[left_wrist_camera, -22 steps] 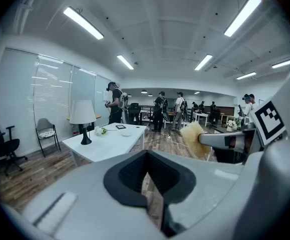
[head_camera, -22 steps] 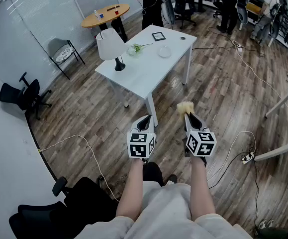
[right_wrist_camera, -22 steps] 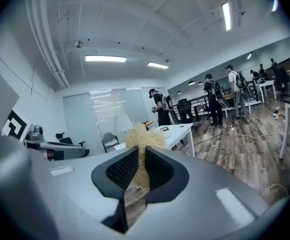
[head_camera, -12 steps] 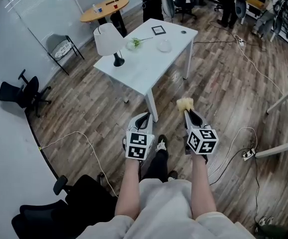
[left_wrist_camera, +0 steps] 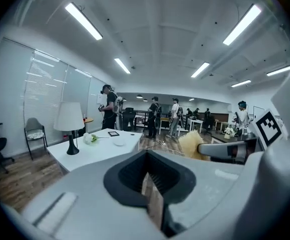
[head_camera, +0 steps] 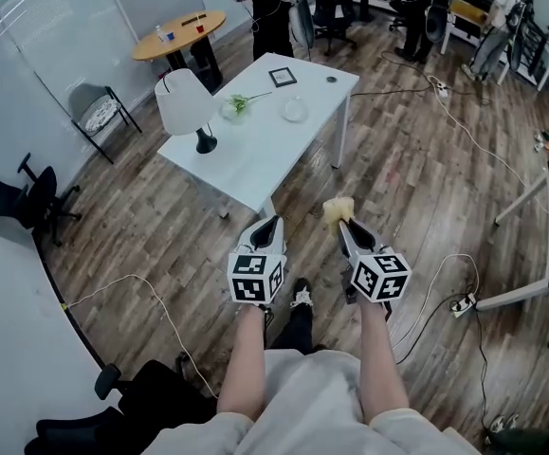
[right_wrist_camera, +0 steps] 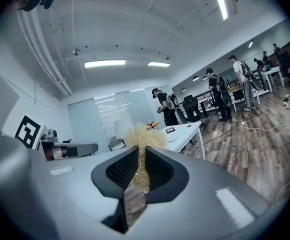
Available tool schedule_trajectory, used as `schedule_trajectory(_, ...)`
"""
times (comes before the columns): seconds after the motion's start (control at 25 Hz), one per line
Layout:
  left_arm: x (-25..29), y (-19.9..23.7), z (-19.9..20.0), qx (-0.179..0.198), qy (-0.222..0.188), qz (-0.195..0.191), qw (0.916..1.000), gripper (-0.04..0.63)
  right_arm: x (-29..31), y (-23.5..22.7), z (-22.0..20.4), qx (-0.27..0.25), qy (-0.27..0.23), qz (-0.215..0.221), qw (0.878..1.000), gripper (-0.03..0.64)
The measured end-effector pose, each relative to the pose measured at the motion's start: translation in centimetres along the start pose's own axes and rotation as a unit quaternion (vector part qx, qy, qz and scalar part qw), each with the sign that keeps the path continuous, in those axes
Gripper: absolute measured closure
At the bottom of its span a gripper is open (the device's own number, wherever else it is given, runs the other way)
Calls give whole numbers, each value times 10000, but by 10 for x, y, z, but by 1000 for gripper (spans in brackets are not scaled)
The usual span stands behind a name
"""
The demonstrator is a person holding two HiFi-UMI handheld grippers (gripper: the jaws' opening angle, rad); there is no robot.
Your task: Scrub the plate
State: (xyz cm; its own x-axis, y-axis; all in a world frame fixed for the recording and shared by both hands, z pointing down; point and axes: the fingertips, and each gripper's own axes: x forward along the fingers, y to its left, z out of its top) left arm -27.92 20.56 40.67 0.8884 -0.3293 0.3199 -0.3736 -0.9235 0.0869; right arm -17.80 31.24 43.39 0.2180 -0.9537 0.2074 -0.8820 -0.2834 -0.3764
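Held out at waist height above a wood-plank floor [head_camera: 416, 188], short of the white bench [head_camera: 255, 164]. Left tool [head_camera: 272, 224] carried with jaws pressed together on nothing. Right tool [head_camera: 342, 226] clamped on a scrubber [head_camera: 337, 207], a pale straw-coloured tuft of wiry, tangled fibre bulging past ribbed black pads.

Well apart from both, on the far half of the bench: the plate [head_camera: 294, 110], small, round and glassy, seemingly clear, lying flat just beside a sprig of white flowers [head_camera: 236, 105] and near a dark square frame [head_camera: 281, 76]. Nearer the front corner, a table lamp [head_camera: 181, 102] with a white tapered shade and a black base.

Judged to be at the approach stage, with no scrubbing begun and no contact made. Calls next for closing in on the bench, reaching past the lamp, and probably parting the left jaws to pin the rim while pressing the fibre tuft down on the face. Likely to skate, being hard, smooth glassware on a slick laminate top, unless steadied. Likely to flatten and spring back under pressure, in the case of the scrubber.
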Motion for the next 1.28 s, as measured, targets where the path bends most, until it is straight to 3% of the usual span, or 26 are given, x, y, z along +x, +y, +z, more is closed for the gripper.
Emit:
schedule_trajectory(0.24,48,18,17,-171,30,-185,9997,595,33,-23,9,88,94,-19,9999,549)
schedule_trajectory(0.44,97,23,34,-237,-21,-437,9988,595,65,-41,35,562,-118,358,9977,549)
schedule_trajectory(0.84,172,50,74,-523,-303,-944,9937,595,132,-69,68,304,-48,179,9994,549)
schedule_trajectory(1.28,223,120,71,-718,-92,-930,9930,595,203,-83,77,364,-35,7,9993,549)
